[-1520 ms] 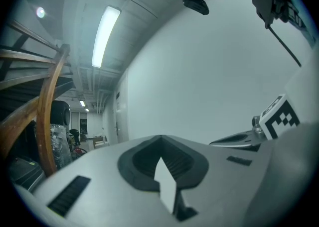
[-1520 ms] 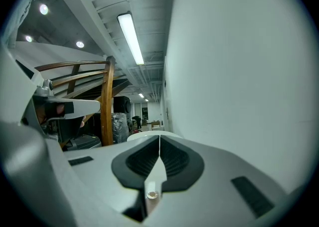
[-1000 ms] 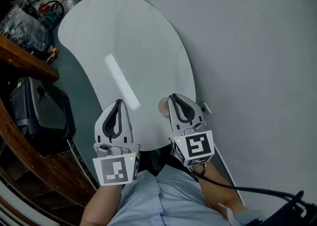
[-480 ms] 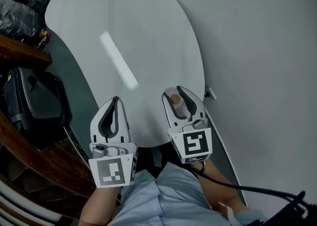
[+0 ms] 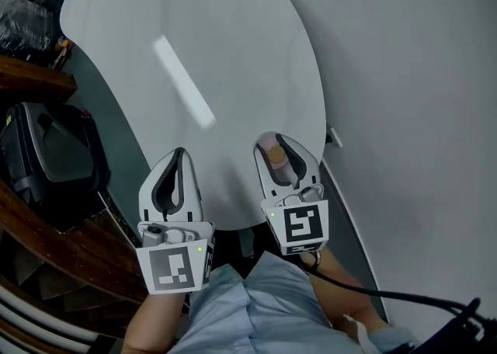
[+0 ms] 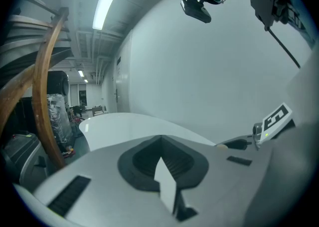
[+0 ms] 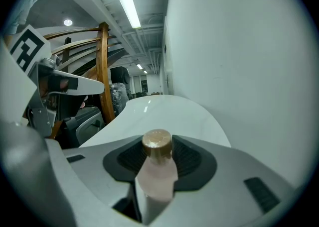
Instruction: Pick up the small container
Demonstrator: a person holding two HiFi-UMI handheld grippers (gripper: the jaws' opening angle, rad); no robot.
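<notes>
1. Small container (image 5: 273,157): a pale pink bottle with a brown-gold cap (image 7: 157,144), standing upright on the white table (image 5: 233,50) close to its near right edge, beside the grey wall (image 5: 419,73).
2. Right gripper (image 5: 277,145): its jaws are spread on either side of the bottle and are closing. The dark pads do not appear to press on it (a gap shows beside the cap in the right gripper view).
3. Left gripper (image 5: 178,157): jaws pressed together with nothing between them, held over the table's near edge and well apart from the bottle.
4. The light strip (image 5: 183,81) on the tabletop is a reflection and lies towards the table's middle.
5. A black case (image 5: 46,150) sits off the table's left edge, next to a curved wooden rail (image 5: 35,228).
</notes>
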